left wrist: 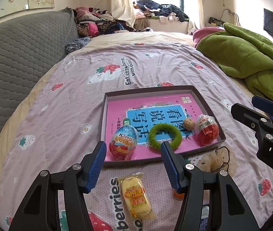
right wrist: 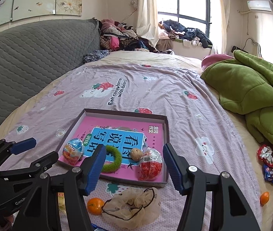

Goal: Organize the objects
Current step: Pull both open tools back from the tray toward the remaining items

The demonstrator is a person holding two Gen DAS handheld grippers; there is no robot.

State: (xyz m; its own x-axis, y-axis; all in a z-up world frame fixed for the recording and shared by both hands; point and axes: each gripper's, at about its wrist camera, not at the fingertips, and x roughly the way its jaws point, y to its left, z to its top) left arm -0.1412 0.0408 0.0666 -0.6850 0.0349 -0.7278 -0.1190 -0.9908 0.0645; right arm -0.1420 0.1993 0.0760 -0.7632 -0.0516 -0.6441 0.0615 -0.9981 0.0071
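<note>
Both pairs of jaws stand open and empty: the left gripper (left wrist: 133, 165) hangs over the bed just short of the shallow box (left wrist: 105, 104), the right gripper (right wrist: 134, 163) beside it. Below the left lies a yellow snack packet (left wrist: 136, 198); below the right, a beige scrunchie (right wrist: 134, 206) and an orange (right wrist: 95, 205) (a second orange sits well apart). Already in the box: two toy eggs, a green ring (left wrist: 165, 137) and a walnut. Likely next is a pick: straddle the packet across its narrow width, pinch its body, not the crinkly edge.
</note>
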